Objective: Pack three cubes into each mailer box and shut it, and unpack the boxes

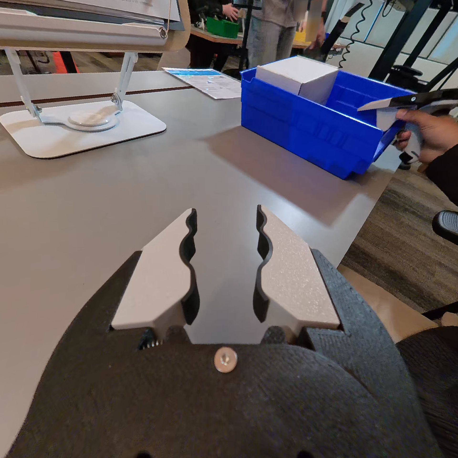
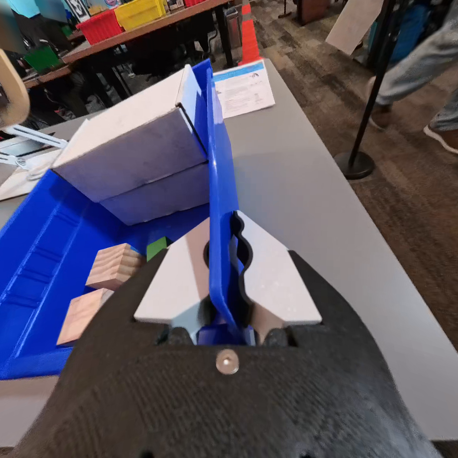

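1. Gripping the near right wall of the blue bin (image 2: 220, 188), the right tool (image 2: 224, 233) is clenched on the plastic rim, one finger inside the bin and one outside.
2. Two white mailer boxes (image 2: 138, 148) are stacked at the far end of the bin, about 11 o'clock from the right tool; both look shut, and the top one sits slightly askew.
3. Two plain wooden cubes (image 2: 114, 265) lie on the bin floor at 9 o'clock of the tool, close together, and a green cube (image 2: 156, 245) shows just past them, partly hidden by the left finger.
4. The left tool (image 1: 226, 215) hovers over bare grey bench (image 1: 148, 198) with its jaws parted and nothing between them.
5. From the left wrist view the bin sits at 1 o'clock, near the bench's right edge, with a hand (image 1: 428, 133) holding the right tool at its far corner.
6. A white stand (image 1: 81, 128) rests at 10 o'clock, and a printed sheet (image 1: 205, 81) lies at 12 o'clock, just beside the bin.
7. People stand by other benches in the background.
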A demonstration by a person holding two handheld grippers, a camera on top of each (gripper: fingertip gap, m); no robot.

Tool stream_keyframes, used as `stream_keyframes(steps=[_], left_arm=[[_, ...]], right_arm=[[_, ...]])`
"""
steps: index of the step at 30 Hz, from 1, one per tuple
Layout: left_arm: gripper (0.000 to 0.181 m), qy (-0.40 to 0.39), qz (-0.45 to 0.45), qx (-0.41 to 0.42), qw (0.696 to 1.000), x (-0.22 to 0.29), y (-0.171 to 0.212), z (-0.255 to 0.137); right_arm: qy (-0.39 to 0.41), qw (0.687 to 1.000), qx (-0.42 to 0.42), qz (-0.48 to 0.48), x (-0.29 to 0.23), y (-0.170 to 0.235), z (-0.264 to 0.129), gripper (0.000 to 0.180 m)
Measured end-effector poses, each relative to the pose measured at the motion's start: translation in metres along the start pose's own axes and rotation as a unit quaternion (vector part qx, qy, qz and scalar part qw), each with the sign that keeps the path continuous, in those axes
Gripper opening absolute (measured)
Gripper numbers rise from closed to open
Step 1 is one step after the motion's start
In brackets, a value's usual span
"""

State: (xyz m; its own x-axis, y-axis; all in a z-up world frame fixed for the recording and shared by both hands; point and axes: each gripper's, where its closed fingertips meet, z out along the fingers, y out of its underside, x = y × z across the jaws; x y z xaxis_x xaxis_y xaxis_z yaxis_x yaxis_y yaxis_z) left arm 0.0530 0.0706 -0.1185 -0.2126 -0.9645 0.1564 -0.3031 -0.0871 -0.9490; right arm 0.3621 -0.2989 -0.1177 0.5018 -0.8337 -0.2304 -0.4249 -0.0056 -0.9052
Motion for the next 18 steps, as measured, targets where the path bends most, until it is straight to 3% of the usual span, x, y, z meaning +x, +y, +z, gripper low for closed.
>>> stream_keyframes(steps=[11, 18], left_arm=[[0.047, -0.011, 0.021, -0.002, 1.000, 0.004, -0.001, 0.003], [0.060, -0.033, -0.014, -0.003, 0.999, -0.011, 0.000, 0.001]], right_arm=[[-0.002, 1.000, 0.002, 0.007, -0.017, -0.005, -0.004, 0.006], [-0.044, 0.999, -0.001, 0.001, -0.055, -0.005, 0.003, 0.007]])
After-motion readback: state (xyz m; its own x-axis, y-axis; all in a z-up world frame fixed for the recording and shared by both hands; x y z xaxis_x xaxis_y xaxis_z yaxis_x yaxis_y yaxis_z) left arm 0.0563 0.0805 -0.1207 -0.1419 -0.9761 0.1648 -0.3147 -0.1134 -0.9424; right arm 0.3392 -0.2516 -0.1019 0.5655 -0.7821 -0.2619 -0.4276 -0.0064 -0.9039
